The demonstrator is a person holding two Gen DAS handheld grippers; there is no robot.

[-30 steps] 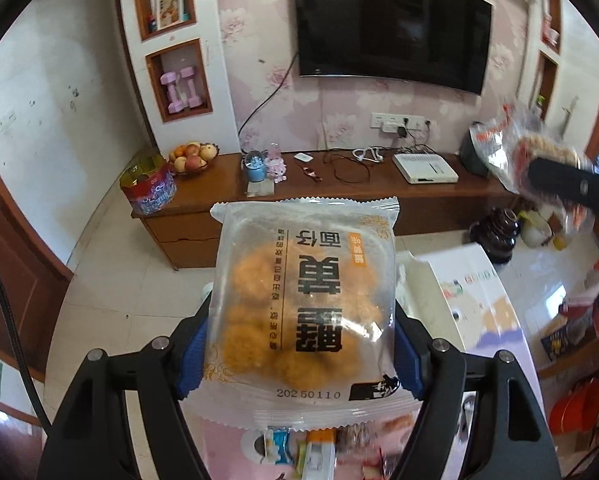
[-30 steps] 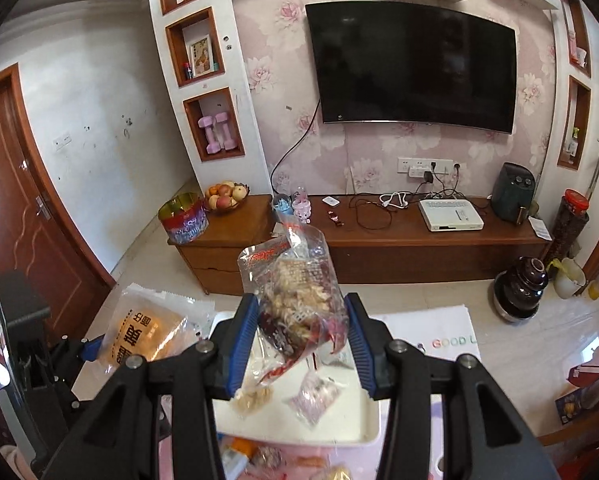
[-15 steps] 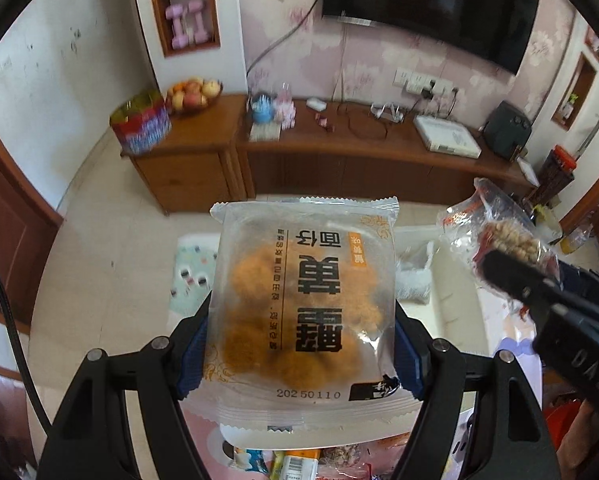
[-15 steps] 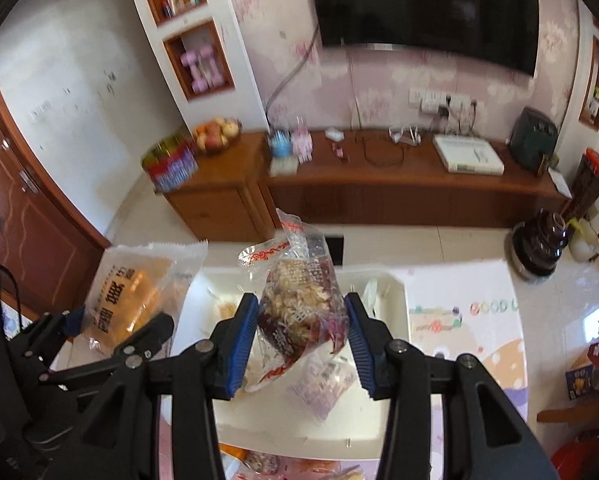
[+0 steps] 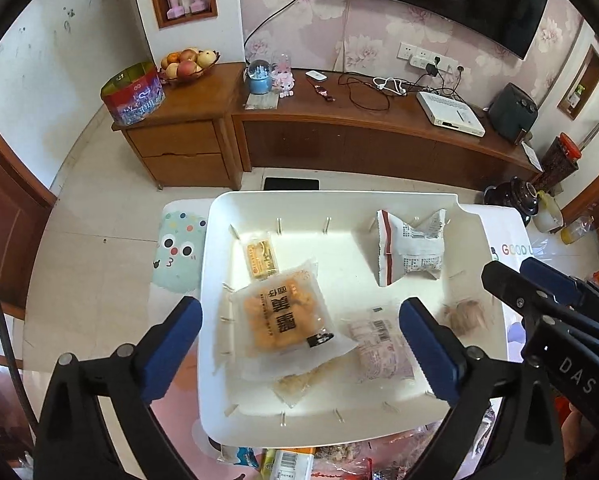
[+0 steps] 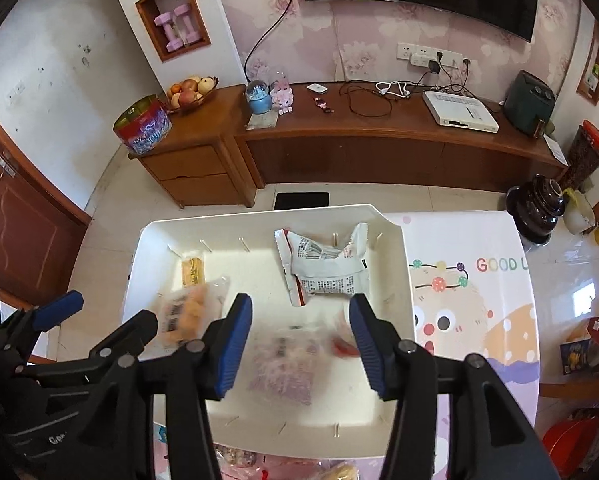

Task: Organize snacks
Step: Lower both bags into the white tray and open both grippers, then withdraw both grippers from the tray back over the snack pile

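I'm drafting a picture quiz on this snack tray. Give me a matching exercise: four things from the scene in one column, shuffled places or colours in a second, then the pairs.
Things:
1. orange biscuit packet
2. white printed packet
3. small yellow packet
4. fruit bowl

Places or colours:
A. on the wooden cabinet
B. far right part of the white tray
C. between the left gripper pads, lying loose
D. far left part of the tray

Pairs: 1-C, 2-B, 3-D, 4-A
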